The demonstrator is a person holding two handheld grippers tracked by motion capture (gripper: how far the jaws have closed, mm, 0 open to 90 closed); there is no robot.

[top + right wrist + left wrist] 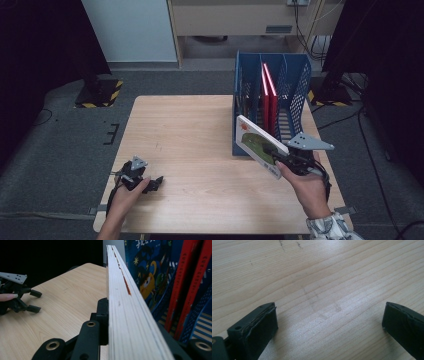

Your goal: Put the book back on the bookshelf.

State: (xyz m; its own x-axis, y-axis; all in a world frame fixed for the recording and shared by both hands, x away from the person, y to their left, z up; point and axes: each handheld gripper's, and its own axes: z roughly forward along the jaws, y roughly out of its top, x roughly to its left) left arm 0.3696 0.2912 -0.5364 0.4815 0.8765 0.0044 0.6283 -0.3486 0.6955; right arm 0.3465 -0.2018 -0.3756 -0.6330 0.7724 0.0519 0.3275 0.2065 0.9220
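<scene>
The right gripper [281, 159] is clamping a white picture book [260, 145] by its near lower corner, jaws closed flat against both covers. The book is hanging in the air just in front of the blue file rack [300, 75] at the table's far right, not resting on the wooden table [200, 130]. In the high view its long axis is running from upper left to lower right, with the illustrated front cover facing up and toward the person, and the far end is tilting up toward the rack's open front.

The right gripper view is looking straight along the book's page edges [122, 302], a pale band running up and away, with one black jaw pressing against its left face. That view is also showing what the high view leaves small: a dark blue book [142, 267] with cartoon figures standing in the rack, and two red books [195, 277] upright in the next slot to its right. The high view is showing the red books [267, 97] leaning together in the middle compartment.

The left gripper [152, 182] is resting low at the near left of the table, well apart from the book. The left gripper view is showing its jaws spread wide with bare wood [324, 290] between them, holding nothing.
</scene>
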